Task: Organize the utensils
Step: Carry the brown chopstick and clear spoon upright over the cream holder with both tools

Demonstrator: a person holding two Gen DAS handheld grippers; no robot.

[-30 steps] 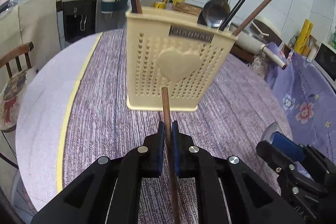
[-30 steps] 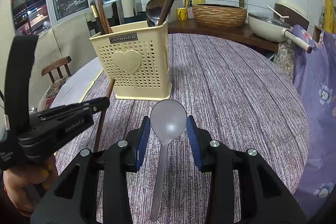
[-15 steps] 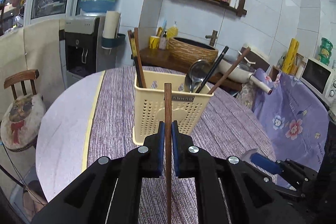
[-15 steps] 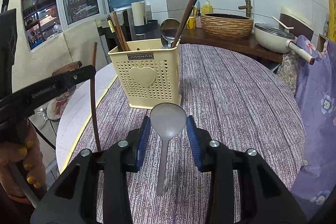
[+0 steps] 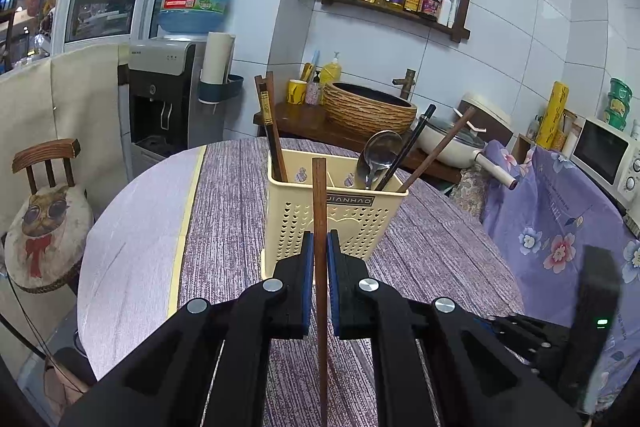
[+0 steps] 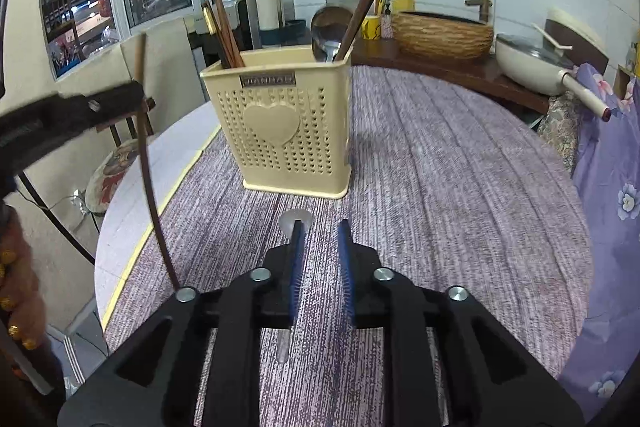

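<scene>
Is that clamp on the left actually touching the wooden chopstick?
Touching. The left wrist view shows the left gripper shut on the chopstick, both fingers pressed against it.

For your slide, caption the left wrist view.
Left gripper holds a brown chopstick upright before the cream utensil holder.

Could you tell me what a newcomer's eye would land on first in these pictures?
Probably the brown chopstick standing upright, clamped in the left gripper, dead centre in the left wrist view. Just behind it stands the cream utensil holder on the purple striped tablecloth, already bristling with chopsticks and a metal spoon.
</scene>
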